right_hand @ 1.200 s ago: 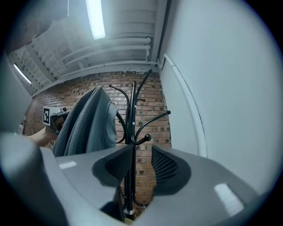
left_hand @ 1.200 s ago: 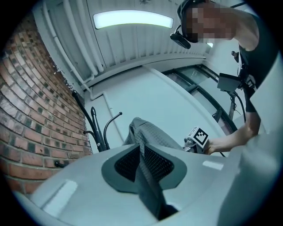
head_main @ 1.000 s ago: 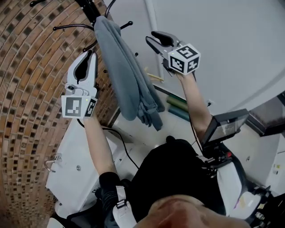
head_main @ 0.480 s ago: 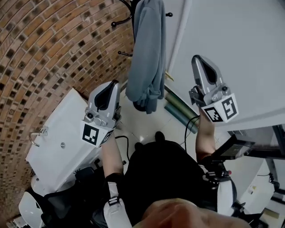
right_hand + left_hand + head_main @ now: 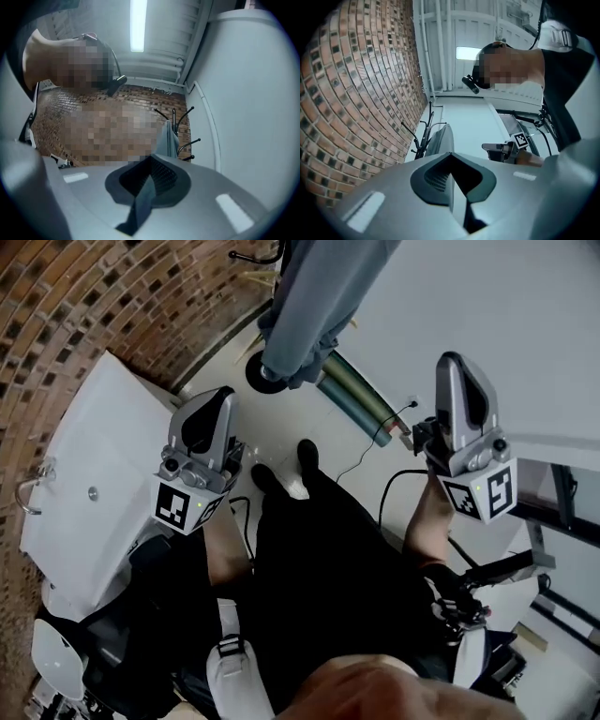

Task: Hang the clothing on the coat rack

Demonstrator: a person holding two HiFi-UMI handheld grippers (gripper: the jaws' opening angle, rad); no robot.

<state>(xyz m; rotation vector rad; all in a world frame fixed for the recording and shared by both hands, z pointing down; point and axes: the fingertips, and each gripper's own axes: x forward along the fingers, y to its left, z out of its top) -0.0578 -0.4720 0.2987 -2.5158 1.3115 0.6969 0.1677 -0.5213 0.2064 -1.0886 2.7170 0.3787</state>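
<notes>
Clothing (image 5: 314,306) now hangs free on the coat rack (image 5: 174,117), well ahead of both jaws. Left gripper (image 5: 217,401) and right gripper (image 5: 454,367) have withdrawn, jaws fully together, holding nothing. Hanging appears complete.

**Camera setup: one head view, two gripper views**

Head view: high up on the person's head, facing steeply down at the floor. The left tongs (image 5: 225,395) are at 10 o'clock, the right tongs (image 5: 453,360) at 2, both near, and the clothing (image 5: 309,306) is at 12. Left gripper view: rides close behind its own tips and faces the coat rack (image 5: 423,136), far off, at 9 near centre. Right gripper view: same mount, rack at 3 near centre. All three views share the clothing; both gripper views share the rack.
</notes>
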